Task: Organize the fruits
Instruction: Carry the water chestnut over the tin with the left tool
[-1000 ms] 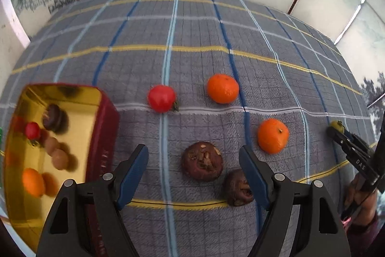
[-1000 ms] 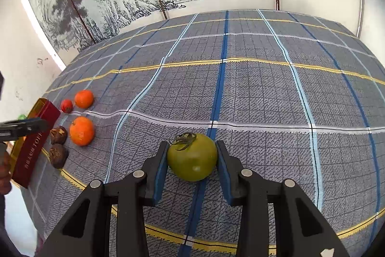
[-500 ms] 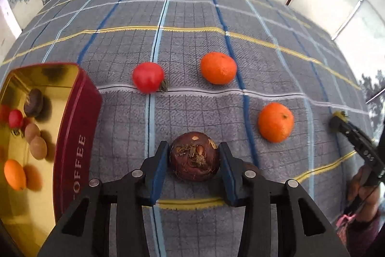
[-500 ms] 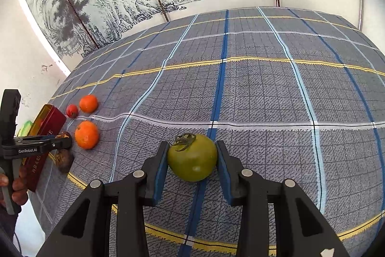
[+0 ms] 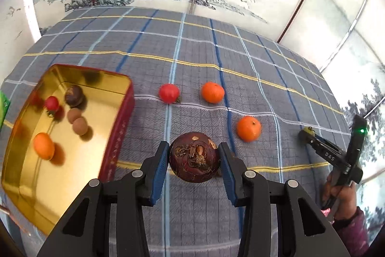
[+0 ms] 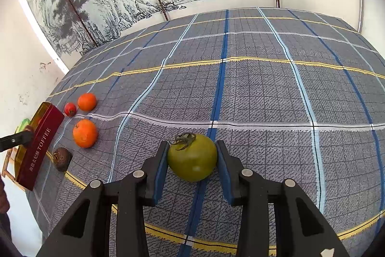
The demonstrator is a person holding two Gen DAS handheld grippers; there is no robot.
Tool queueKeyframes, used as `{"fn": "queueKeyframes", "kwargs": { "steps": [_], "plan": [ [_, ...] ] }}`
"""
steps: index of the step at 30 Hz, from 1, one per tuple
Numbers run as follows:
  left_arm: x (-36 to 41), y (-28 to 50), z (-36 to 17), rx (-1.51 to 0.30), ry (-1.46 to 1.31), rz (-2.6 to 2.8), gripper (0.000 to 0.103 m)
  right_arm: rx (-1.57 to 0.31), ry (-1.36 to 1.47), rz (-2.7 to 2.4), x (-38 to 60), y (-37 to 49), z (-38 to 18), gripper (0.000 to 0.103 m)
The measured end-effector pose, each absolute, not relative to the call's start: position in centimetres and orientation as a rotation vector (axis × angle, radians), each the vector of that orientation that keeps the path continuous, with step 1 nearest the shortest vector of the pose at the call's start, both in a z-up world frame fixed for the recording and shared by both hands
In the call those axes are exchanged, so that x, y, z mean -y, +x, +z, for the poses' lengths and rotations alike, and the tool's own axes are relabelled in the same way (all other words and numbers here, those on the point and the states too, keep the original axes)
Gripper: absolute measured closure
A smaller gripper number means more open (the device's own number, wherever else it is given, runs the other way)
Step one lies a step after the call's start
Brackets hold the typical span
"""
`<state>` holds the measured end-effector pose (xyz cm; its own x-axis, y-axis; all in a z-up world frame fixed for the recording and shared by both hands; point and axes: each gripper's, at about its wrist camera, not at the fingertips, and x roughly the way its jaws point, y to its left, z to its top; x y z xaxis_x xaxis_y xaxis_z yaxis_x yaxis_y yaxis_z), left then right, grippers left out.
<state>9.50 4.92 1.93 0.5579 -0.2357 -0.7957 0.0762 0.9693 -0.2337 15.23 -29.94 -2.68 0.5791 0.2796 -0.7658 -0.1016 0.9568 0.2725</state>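
Above plaid cloth (image 5: 192,59), left gripper (image 5: 194,161) clamps dark wrinkled fruit (image 5: 194,157), beside tin (image 5: 120,122). Right gripper (image 6: 192,160) clamps green tomato (image 6: 192,157) on cloth. Risk: round fruit slips, rolls off; squeeze bruises tomato. Tin holds 1 orange, 1 red fruit, 1 dark, 2 brown.

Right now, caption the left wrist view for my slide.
Left gripper clamps a dark brown fruit beside the gold tin.

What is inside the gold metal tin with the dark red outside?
Inside the gold metal tin lie one small orange fruit, one small red fruit, one dark brown fruit and two light brown round fruits. Its near corner is out of frame.
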Motion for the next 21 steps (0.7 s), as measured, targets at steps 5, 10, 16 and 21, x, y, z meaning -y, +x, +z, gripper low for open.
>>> {"fn": "queueKeyframes", "kwargs": {
  "steps": [5, 10, 16, 21],
  "plan": [
    [-6.3, 7.9, 2.7, -0.948, -0.197, -0.166, 0.060, -0.929, 0.197, 0.220, 29.8, 15.3, -2.7, 0.067],
    [-7.7, 6.8, 3.2, -0.932, -0.204, -0.141, 0.060, -0.930, 0.194, 0.218, 29.7, 15.3, -2.7, 0.067],
    [-8.8, 6.1, 3.3, -0.924, -0.209, -0.116, 0.060, -0.930, 0.189, 0.216, 29.6, 15.3, -2.7, 0.067],
    [-9.9, 5.8, 3.2, -0.926, -0.217, -0.095, 0.060, -0.930, 0.190, 0.216, 29.5, 15.4, -2.7, 0.067]
  ]
}}
